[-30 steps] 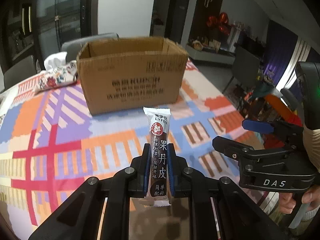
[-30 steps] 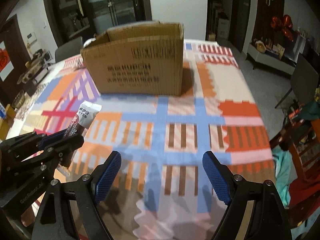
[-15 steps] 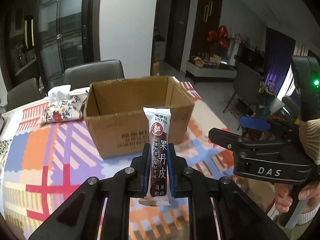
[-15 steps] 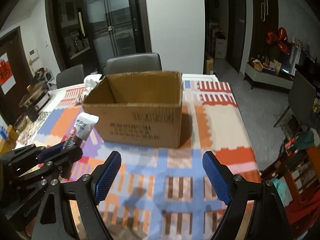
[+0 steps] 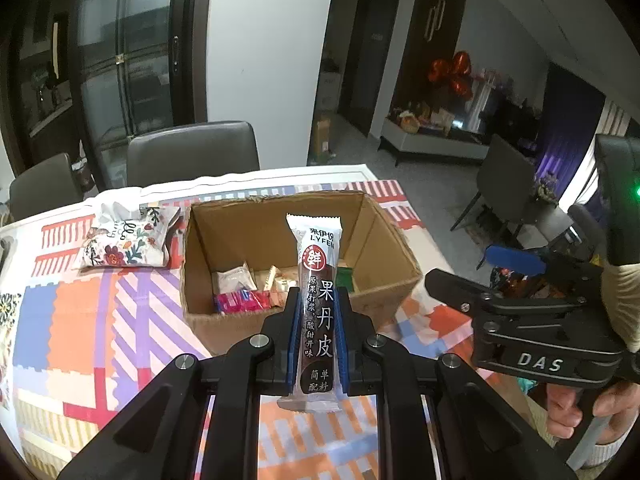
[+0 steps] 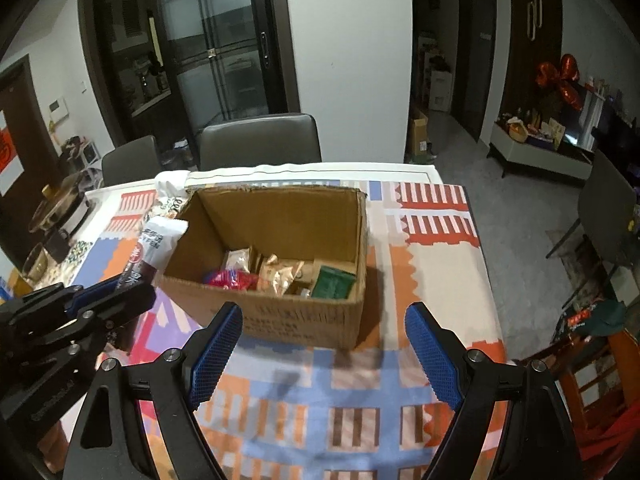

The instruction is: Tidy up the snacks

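My left gripper (image 5: 317, 312) is shut on a long dark-red fruit leather snack bar (image 5: 318, 300) with a white top, held upright above the near edge of an open cardboard box (image 5: 404, 272). The box (image 6: 304, 320) holds several snack packets: a red one (image 6: 232, 280), tan ones (image 6: 280, 274) and a green one (image 6: 332, 282). My right gripper (image 6: 324, 348) is open and empty, above the table just before the box. The left gripper (image 6: 108, 300) with the bar (image 6: 154, 244) shows at the left of the right wrist view; the right gripper (image 5: 500, 268) shows at the right of the left wrist view.
The box stands on a table with a colourful patterned cloth (image 6: 360, 400). A floral tissue pouch (image 5: 128, 236) lies left of the box. Grey chairs (image 6: 260, 140) stand behind the table. A pot (image 6: 60, 208) sits at the far left edge.
Both grippers have risen and tilted down, so the inside of the box and its packets now show. The left gripper still holds the snack bar; the right stays open.
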`<state>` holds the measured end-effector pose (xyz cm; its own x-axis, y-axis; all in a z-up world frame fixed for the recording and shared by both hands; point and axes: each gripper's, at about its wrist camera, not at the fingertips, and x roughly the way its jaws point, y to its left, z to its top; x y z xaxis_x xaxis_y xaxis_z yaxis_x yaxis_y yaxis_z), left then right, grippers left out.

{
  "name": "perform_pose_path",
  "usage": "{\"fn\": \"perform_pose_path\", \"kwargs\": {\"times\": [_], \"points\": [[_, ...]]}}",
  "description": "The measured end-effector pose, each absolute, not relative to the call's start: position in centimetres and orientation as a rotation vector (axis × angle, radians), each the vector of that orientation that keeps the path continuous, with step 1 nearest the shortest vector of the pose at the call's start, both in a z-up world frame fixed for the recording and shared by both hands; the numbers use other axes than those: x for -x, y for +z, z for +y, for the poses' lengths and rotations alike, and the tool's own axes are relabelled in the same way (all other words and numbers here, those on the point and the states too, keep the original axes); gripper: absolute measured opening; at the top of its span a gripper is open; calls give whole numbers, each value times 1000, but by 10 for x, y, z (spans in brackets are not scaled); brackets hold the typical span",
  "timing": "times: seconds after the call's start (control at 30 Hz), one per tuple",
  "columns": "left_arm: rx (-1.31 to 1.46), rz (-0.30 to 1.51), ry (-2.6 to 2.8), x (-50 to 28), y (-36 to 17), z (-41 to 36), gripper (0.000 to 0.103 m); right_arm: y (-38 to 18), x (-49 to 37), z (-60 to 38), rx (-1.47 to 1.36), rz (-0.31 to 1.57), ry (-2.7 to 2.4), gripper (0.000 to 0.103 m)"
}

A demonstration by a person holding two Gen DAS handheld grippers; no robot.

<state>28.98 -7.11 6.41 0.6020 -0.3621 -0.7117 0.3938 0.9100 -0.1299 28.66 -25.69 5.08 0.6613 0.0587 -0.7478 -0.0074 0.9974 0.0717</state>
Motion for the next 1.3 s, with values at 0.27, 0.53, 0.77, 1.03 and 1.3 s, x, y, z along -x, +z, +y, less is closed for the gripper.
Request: {"fn": "perform_pose_path", "kwargs": {"times": [0.27,0.53,0.77,1.03,1.3], "points": [[-41,880,-415,-331,63,-84,16,51,-319,-262,-69,910,19,84],[-69,942,-355,-362,43,-94,17,39,-337,-268,-49,963,-26,84],[-109,915,-293,-359,39,-92,36,28,-341,-273,-51,984,-52,84],[-124,827,-237,-317,52,-70,47,35,-318,-266,-37,932,-22,84],[-151,721,-192,-259,60,-52,61,46,-272,-252,11,821,-8,84]]}}
